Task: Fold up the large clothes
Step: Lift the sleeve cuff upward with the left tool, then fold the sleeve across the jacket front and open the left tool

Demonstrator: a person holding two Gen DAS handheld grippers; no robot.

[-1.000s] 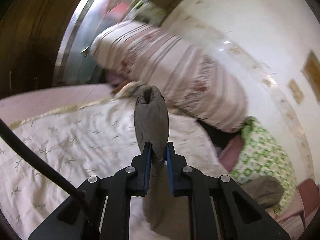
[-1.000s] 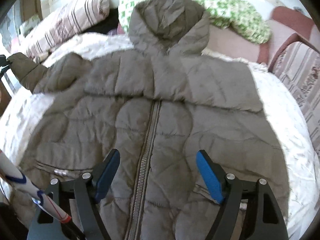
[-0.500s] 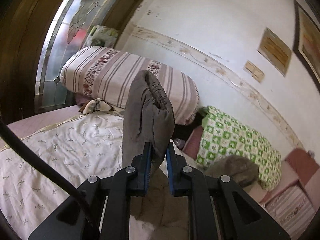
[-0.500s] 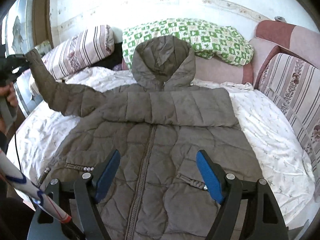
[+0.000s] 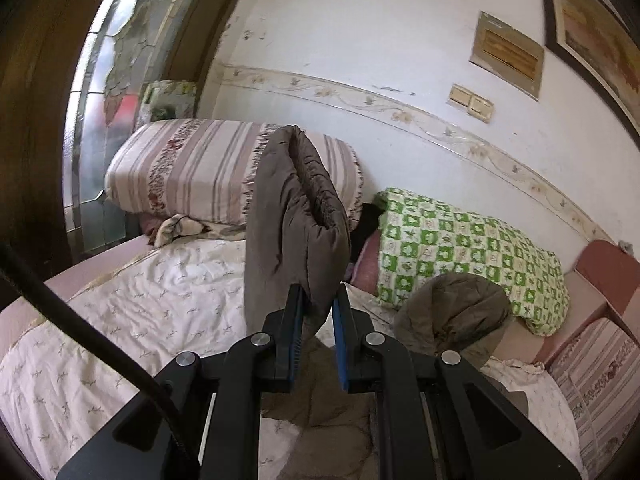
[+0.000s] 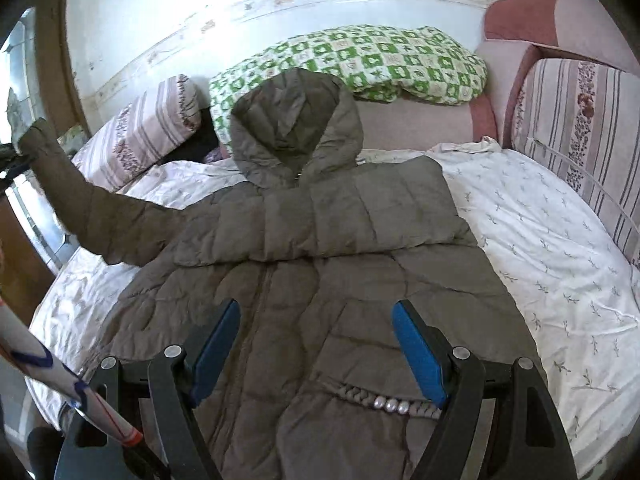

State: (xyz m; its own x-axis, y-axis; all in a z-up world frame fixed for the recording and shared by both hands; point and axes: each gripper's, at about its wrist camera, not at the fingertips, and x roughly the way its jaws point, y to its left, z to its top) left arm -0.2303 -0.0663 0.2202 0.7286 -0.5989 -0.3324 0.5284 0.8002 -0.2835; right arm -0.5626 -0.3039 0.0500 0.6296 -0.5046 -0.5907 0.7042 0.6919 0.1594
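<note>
A bed point(image 6: 540, 248) under a white sprigged sheet fills the room. Behind it a white wall point(image 5: 380, 32) carries a floral border strip point(image 5: 440, 128), two beige switches point(image 5: 471, 103) and a dark picture frame point(image 5: 592, 32). A striped pillow point(image 5: 208, 168) and a green checked pillow point(image 5: 460, 248) lie against it. An arched patterned-glass window point(image 5: 108, 92) lets in daylight at the left.

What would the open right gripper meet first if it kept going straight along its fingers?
Most likely the front of the jacket spread on the bed, around the zipper between the right gripper fingers; depth is hard to judge.
</note>
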